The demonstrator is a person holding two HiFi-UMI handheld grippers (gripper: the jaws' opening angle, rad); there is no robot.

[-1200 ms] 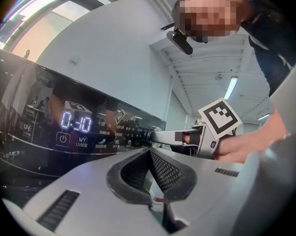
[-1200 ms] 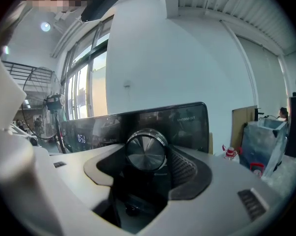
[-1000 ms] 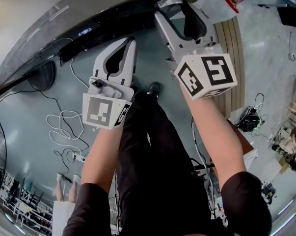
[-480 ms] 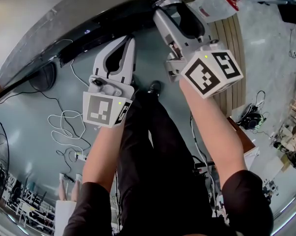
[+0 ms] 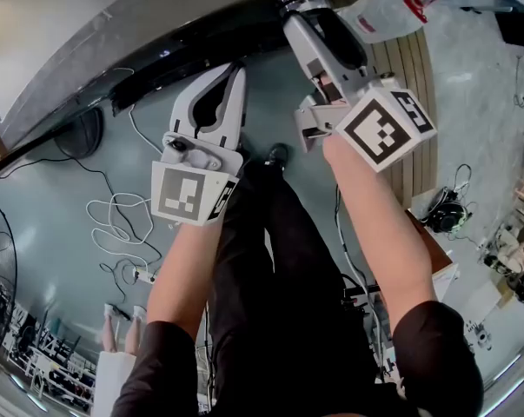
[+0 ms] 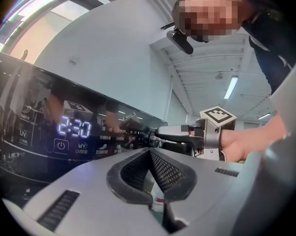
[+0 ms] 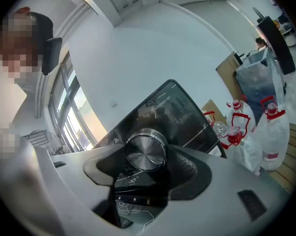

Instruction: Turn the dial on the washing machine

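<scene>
right gripper (image 5: 307,20): jaws clamped on either side of the steel dial (image 7: 146,150) | dial: on the washing machine (image 5: 114,24) panel's right end | left gripper (image 5: 229,72): jaws pressed together, empty, left of the dial

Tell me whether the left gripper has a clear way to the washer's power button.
Probably yes. The left gripper, shut and empty, points at the panel with nothing between it and the power button; the right gripper is aside, on the dial.
</scene>
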